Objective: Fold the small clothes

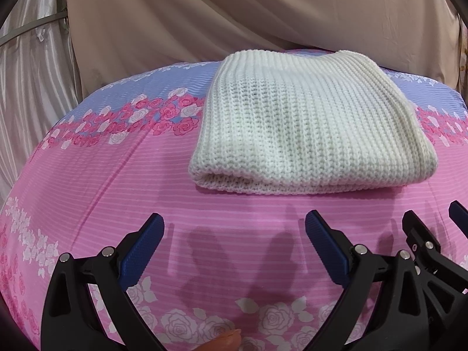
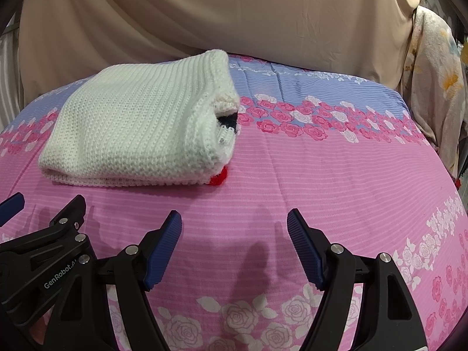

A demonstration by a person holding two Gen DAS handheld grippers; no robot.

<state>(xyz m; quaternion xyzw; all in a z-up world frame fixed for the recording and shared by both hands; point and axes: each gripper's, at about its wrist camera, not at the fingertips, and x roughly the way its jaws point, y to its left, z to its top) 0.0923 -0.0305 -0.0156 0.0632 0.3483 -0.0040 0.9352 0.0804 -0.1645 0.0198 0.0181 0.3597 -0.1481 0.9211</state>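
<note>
White sweater [image 1: 310, 128] lying folded on pink bedsheet [image 1: 204, 219], looks done. Left gripper [image 1: 234, 231] & right gripper [image 2: 234, 228] hovering near sweater, jaws apart, empty.

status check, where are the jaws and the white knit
Left gripper open, empty. Right gripper open, empty. White knit garment folded on floral bedsheet, ahead of both. Nothing in the way.

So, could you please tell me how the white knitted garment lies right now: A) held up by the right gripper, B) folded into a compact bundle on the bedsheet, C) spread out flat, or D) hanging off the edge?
B: the white knitted garment rests folded on the floral bedsheet, with both grippers open and clear of it.
</note>
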